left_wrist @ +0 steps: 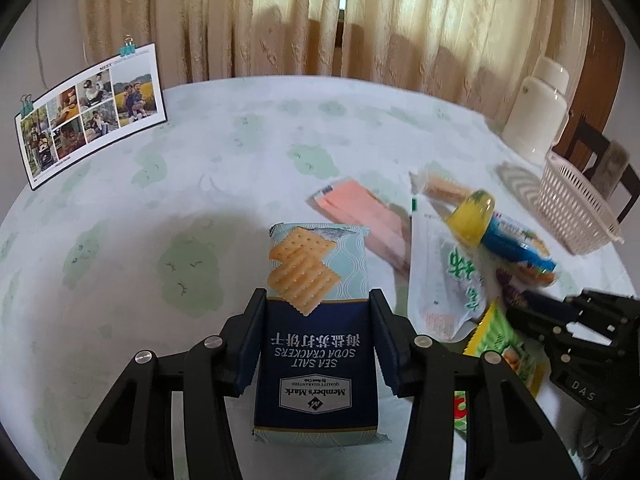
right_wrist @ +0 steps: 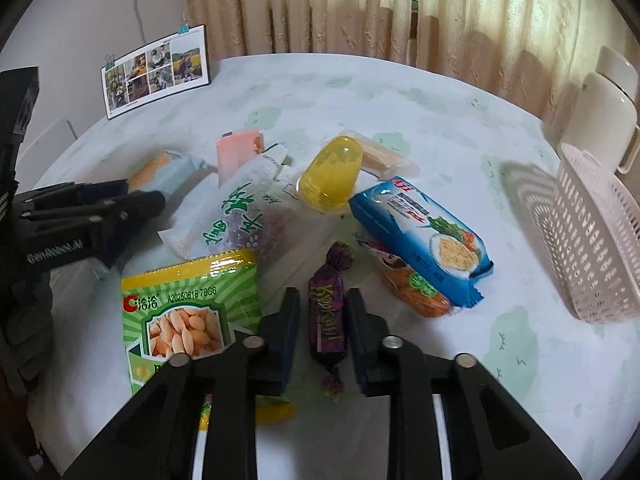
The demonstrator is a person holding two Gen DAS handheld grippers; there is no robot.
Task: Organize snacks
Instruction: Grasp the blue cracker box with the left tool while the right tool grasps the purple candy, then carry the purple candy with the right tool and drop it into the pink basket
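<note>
the left hand-held gripper (left_wrist: 318, 332) has its jaws pressed against both sides of the cracker pack (left_wrist: 316, 320), clamped on it; the pack lies flat on the table (left_wrist: 120, 220), left of the other snacks. going right, a pink packet (right_wrist: 236, 152) lies behind a white bag with green print (right_wrist: 240, 208), and a green nut bag (right_wrist: 188, 312) sits in front of that bag, its lower part under the right hand-held gripper's left finger. the right hand-held gripper (right_wrist: 323, 336) has its jaws apart, one on each side of a purple candy (right_wrist: 326, 320) on the table, with gaps between pads and wrapper. behind the candy a yellow jelly cup (right_wrist: 330, 178) rests against a clear wafer packet (right_wrist: 386, 158). right of the candy a blue biscuit pack (right_wrist: 420, 232) lies over an orange snack packet (right_wrist: 420, 288). further right, apart from the pile, a pink basket (right_wrist: 592, 240) stands near the table's edge, and behind it a white jug (left_wrist: 536, 116). a photo card (left_wrist: 90, 114) leans at the far left.
</note>
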